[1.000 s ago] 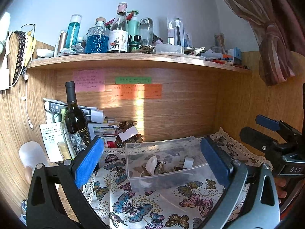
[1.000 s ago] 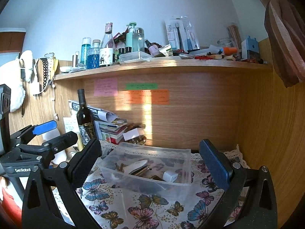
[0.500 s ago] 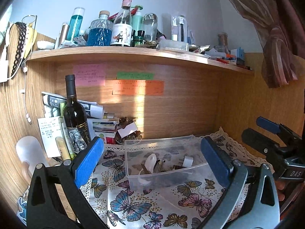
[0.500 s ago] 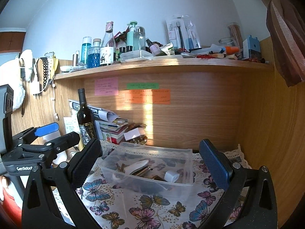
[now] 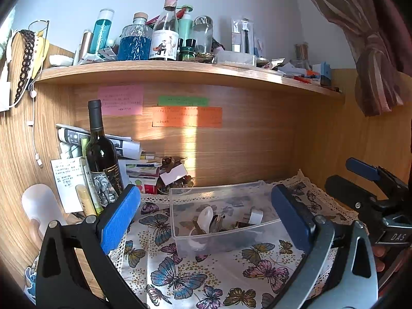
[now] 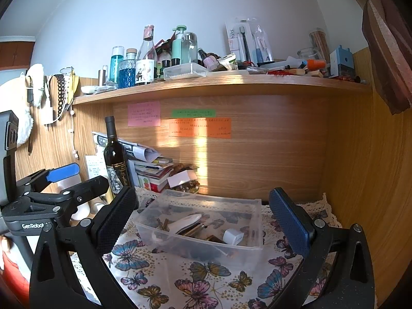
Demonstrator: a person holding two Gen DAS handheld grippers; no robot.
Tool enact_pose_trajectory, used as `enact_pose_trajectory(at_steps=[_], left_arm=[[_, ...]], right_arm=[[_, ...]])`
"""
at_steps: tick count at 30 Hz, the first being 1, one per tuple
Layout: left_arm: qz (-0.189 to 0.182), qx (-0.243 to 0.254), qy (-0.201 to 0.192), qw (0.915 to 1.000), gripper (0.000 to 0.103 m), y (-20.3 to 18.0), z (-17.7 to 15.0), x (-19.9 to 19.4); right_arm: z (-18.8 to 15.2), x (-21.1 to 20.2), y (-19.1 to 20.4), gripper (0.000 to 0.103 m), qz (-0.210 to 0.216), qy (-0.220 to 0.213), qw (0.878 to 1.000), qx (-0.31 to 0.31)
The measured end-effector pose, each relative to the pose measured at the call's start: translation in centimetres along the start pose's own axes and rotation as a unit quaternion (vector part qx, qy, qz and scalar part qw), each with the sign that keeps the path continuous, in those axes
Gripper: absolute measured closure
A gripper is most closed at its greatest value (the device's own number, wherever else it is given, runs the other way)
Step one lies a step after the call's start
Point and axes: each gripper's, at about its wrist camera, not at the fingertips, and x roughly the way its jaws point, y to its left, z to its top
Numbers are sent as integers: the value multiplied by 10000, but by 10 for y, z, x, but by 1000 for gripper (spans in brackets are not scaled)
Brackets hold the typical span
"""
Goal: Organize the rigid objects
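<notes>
I hold both tongs spread and empty: left tongs (image 5: 206, 216), right tongs (image 6: 203, 219), each aimed at the clear bin (image 6: 206, 244) on the butterfly-cloth surface (image 6: 195, 283). A white spoon (image 6: 186, 221), cap (image 6: 233, 236) and dark bits lie inside. Sorting could be starting or finished; I can't tell which.

Both cameras ride low over the butterfly cloth (image 5: 180, 278), facing the far wooden back panel (image 6: 257, 159) under the shelf (image 5: 180, 69). The left wrist view stands further left, near the wine bottle (image 5: 100, 152); the right wrist view sits further right, near the side wall. Both share the clear bin (image 5: 219, 221) (image 6: 203, 229), near and central.
</notes>
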Motion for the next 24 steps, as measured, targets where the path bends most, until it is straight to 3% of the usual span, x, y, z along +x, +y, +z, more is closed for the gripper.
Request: enact_pose_trajectory(at_steps=[24], left_arm=[[-77, 148, -100, 9998, 0, -4, 0, -3]], right_arm=[[-3, 2, 4, 0, 1, 42, 10000, 17]])
